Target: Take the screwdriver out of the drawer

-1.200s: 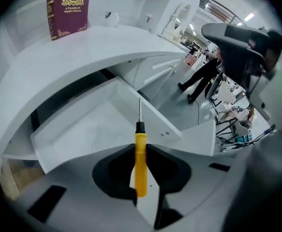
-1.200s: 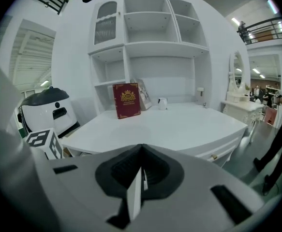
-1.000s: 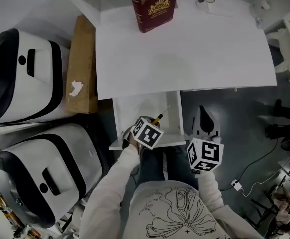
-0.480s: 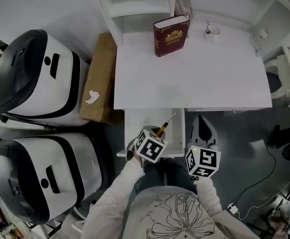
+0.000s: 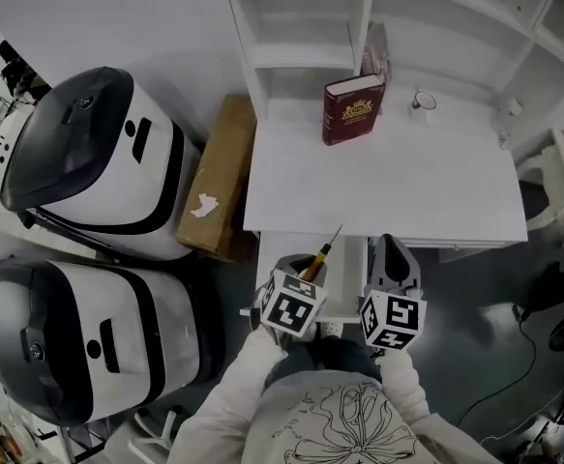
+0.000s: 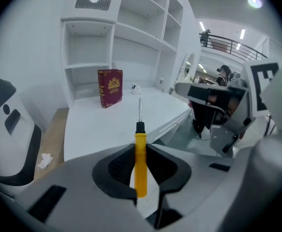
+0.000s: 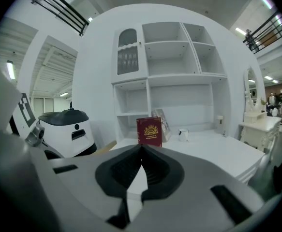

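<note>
My left gripper (image 5: 305, 269) is shut on a screwdriver (image 5: 320, 251) with a yellow handle. The tool hangs above the open white drawer (image 5: 263, 267) at the desk's front edge. In the left gripper view the yellow handle of the screwdriver (image 6: 140, 163) sits clamped between the dark pads, and the metal shaft points toward the desk (image 6: 102, 124). My right gripper (image 5: 395, 256) is beside it on the right, over the floor in front of the desk (image 5: 388, 187). In the right gripper view the right gripper (image 7: 141, 151) is shut, with nothing between its jaws.
A red book (image 5: 352, 110) stands on the desk near the shelf unit (image 5: 301, 27), with a small cup (image 5: 424, 101) to its right. A cardboard box (image 5: 222, 187) leans at the desk's left side. Two large white-and-black machines (image 5: 98, 162) (image 5: 78, 346) fill the floor on the left.
Both grippers have risen. The left one has lifted the screwdriver up from the drawer. The head view has pulled back and now takes in the shelves.
</note>
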Available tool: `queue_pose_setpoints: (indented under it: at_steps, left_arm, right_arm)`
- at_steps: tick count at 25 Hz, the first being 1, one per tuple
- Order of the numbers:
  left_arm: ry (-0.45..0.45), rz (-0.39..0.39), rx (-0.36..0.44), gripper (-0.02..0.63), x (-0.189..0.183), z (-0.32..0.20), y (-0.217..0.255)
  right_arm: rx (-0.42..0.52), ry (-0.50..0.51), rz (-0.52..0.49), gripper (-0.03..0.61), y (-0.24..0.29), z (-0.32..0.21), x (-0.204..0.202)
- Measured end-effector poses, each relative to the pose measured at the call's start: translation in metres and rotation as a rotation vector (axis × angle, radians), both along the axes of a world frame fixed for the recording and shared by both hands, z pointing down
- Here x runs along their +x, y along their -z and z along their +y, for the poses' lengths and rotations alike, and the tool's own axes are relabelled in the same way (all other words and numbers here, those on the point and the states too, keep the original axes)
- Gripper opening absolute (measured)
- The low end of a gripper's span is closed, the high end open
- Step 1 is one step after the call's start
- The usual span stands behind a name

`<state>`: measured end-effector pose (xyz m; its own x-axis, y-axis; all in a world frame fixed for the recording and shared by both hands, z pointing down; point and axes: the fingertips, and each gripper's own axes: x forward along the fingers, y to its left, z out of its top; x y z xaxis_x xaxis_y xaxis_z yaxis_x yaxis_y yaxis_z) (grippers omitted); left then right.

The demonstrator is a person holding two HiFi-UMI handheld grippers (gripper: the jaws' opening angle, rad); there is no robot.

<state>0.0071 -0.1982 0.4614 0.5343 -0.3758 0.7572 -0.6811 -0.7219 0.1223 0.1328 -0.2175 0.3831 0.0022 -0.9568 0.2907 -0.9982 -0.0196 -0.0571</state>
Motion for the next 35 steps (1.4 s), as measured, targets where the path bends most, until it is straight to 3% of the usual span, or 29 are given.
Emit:
queue_pose_setpoints:
  at_steps: [19,35]
  left_arm:
    - [0.293,0.278,0.3,0.069,-0.05,-0.032,0.134]
    - [0.458,0.366,0.549,0.069,-0.078,-0.034,0.193]
  right_arm:
    - [0.141,0.08,0.041,0.003,0.077,-0.013,-0.037]
    - [0.226,0.11,0.046,0.003,0.119,-0.01,-0.045]
